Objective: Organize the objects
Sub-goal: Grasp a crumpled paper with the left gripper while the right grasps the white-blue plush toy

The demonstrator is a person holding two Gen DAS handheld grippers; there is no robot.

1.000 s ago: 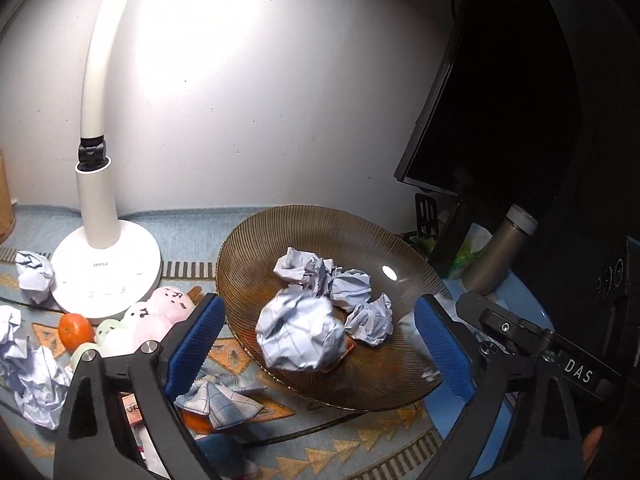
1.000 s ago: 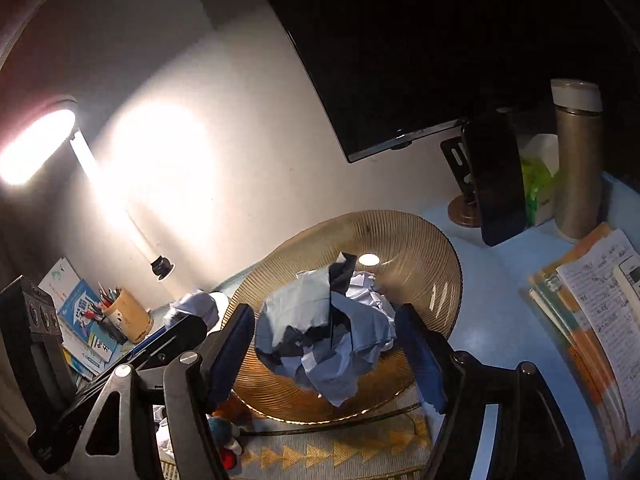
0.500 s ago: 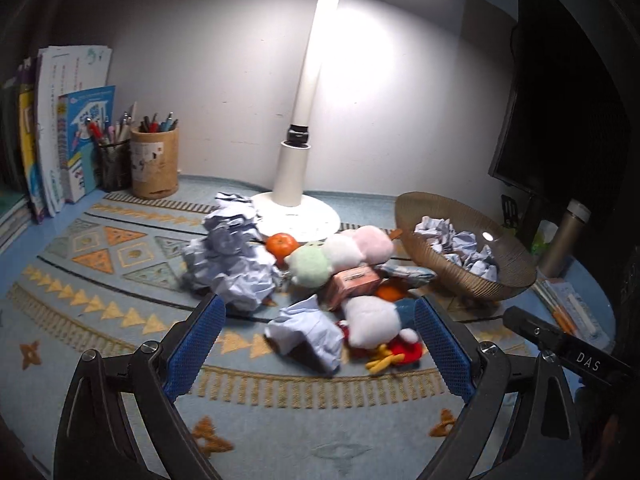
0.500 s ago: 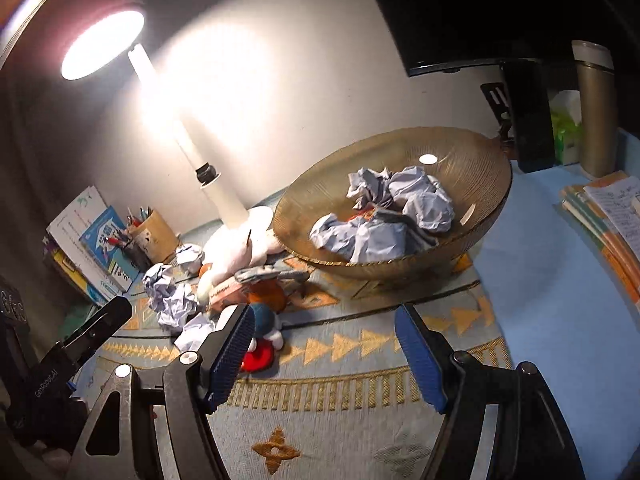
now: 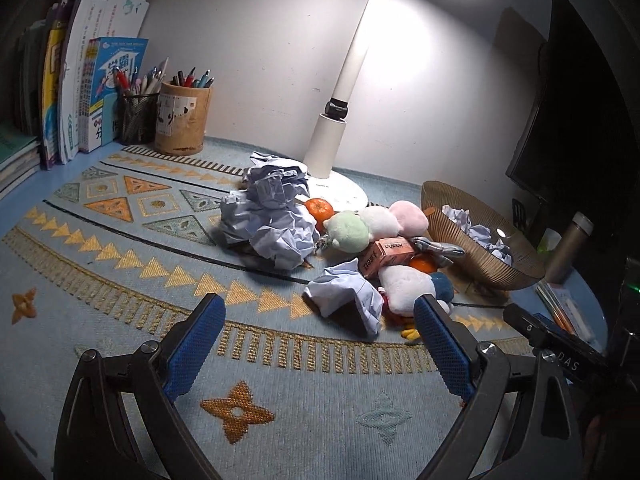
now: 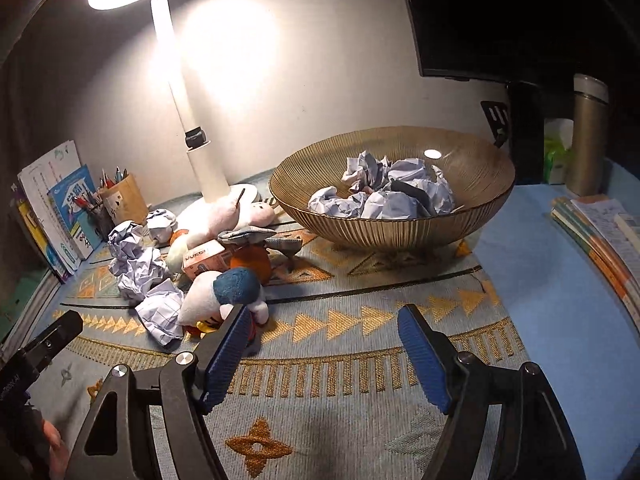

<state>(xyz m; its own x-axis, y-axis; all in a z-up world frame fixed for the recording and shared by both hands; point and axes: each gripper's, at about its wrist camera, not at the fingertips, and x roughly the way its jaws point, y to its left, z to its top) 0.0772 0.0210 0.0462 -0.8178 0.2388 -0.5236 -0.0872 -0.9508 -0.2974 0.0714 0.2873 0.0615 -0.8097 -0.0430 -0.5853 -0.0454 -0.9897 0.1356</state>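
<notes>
Both grippers empty above the mat; loose paper balls await transfer to the bowl.

The left gripper (image 5: 318, 334) stands released, nothing between its blue pads; the right gripper (image 6: 324, 344) is widening its jaws, likewise empty. The crumpled paper ball (image 5: 346, 294) lies on the patterned mat (image 5: 120, 264) near its middle, just ahead of the left gripper and touching the plush toy (image 5: 404, 286); a larger paper heap (image 5: 272, 220) sits toward the lamp base (image 5: 340, 196). The ribbed bowl (image 6: 400, 224), toward the mat's right edge, already holds several balls. Judged light, soft and springy: grip across the bulk, since a loose flap could tear or slip out.
</notes>
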